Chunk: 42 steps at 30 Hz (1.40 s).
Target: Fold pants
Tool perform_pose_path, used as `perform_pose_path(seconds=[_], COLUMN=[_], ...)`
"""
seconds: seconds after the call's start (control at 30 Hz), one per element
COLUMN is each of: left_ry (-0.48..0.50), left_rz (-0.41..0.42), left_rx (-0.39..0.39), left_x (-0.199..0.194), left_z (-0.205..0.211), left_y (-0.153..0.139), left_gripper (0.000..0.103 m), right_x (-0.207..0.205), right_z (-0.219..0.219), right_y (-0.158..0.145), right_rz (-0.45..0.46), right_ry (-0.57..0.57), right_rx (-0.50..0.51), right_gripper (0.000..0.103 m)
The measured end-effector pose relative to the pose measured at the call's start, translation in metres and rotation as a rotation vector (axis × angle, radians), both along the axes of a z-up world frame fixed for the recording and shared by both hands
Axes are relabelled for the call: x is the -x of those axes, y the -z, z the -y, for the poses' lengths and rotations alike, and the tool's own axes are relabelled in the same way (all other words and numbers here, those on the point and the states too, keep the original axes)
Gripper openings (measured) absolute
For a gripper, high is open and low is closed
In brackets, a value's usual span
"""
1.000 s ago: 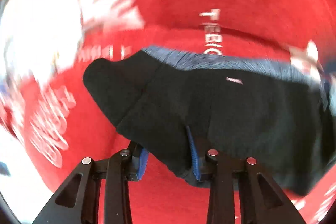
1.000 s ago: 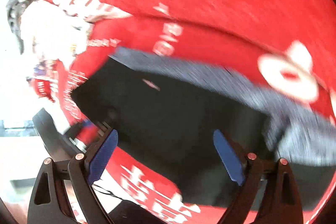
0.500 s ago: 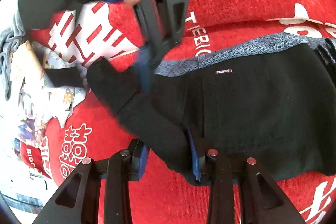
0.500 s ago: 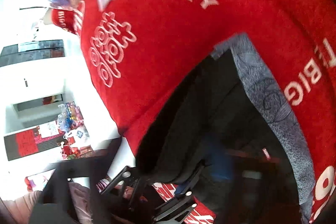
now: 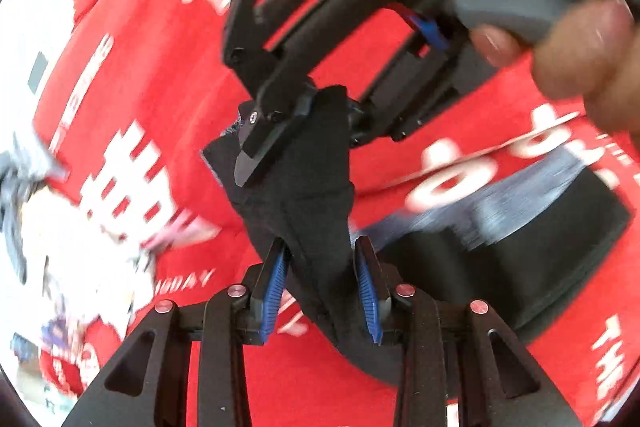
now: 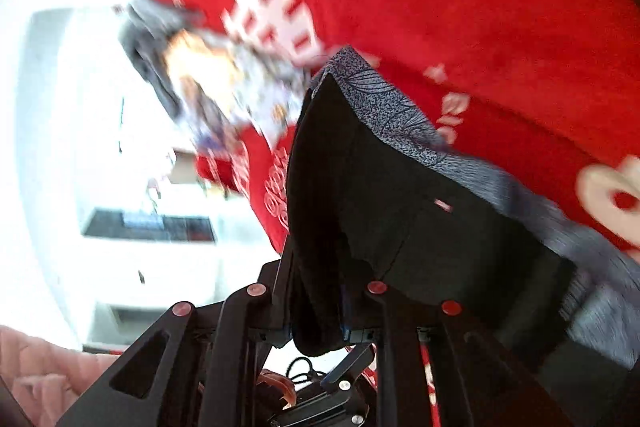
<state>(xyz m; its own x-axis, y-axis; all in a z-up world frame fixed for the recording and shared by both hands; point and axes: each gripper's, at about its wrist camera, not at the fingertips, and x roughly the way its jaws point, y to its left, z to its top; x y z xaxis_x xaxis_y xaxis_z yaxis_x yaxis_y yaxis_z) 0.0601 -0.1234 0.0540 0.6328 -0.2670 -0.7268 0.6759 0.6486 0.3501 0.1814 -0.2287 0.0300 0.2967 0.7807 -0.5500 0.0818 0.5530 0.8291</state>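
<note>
The black pants (image 5: 316, 187) with a grey patterned waistband (image 6: 384, 103) lie on a red printed cover (image 5: 160, 87). One end of them is lifted off it. My left gripper (image 5: 322, 283) is shut on a bunched black fold that hangs between its blue pads. In the left wrist view my right gripper (image 5: 328, 115), held by a person's hand (image 5: 580, 47), pinches the same raised strip just beyond. In its own view the right gripper (image 6: 316, 307) has its jaws closing on the black edge, and the cloth hides the pads.
A pile of pale printed fabric and grey cloth (image 6: 224, 79) sits at the cover's left edge, blurred in the left wrist view (image 5: 52, 227). Beyond that edge is a bright white room floor (image 6: 60, 107). A pink sleeve (image 6: 36, 367) shows at the lower left.
The right gripper went from wide open over the flat pants to closed on their edge. Both grippers have risen, pulling that end up off the cover, and both views are tilted.
</note>
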Motion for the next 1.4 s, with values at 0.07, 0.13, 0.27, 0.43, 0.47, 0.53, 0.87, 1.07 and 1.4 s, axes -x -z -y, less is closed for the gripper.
perform_pose_path(seconds=[0.07, 0.13, 0.27, 0.43, 0.47, 0.53, 0.87, 1.07, 1.4], left_ry=[0.067, 0.136, 0.254, 0.369, 0.381, 0.388, 0.174, -0.311, -0.408], left_rz=[-0.01, -0.021, -0.063, -0.159, -0.171, -0.146, -0.289, -0.497, -0.569], left_rx=[0.023, 0.032, 0.005, -0.116, -0.149, -0.208, -0.172, -0.129, -0.024], left_x=[0.022, 0.046, 0.1, 0.159, 0.166, 0.178, 0.118, 0.026, 0.001], left_z=[0.03, 0.063, 0.124, 0.189, 0.195, 0.203, 0.155, 0.087, 0.065], left_y=[-0.008, -0.007, 0.016, 0.083, 0.095, 0.112, 0.06, 0.094, 0.072], left_gripper=[0.035, 0.035, 0.035, 0.035, 0.035, 0.036, 0.064, 0.077, 0.084], right_x=[0.034, 0.069, 0.148, 0.226, 0.237, 0.254, 0.262, 0.275, 0.278], right_z=[0.039, 0.077, 0.151, 0.222, 0.231, 0.241, 0.239, 0.236, 0.254], right_y=[-0.012, -0.016, 0.004, 0.078, 0.098, 0.129, 0.129, 0.123, 0.096], right_rz=[0.033, 0.043, 0.01, -0.135, -0.177, -0.236, -0.272, -0.258, -0.228], right_ry=[0.078, 0.154, 0.315, 0.463, 0.487, 0.512, 0.469, 0.454, 0.449], right_rx=[0.0, 0.002, -0.005, 0.006, 0.0, -0.016, 0.042, 0.158, 0.19], right_gripper=[0.019, 0.02, 0.02, 0.02, 0.02, 0.02, 0.025, 0.023, 0.055])
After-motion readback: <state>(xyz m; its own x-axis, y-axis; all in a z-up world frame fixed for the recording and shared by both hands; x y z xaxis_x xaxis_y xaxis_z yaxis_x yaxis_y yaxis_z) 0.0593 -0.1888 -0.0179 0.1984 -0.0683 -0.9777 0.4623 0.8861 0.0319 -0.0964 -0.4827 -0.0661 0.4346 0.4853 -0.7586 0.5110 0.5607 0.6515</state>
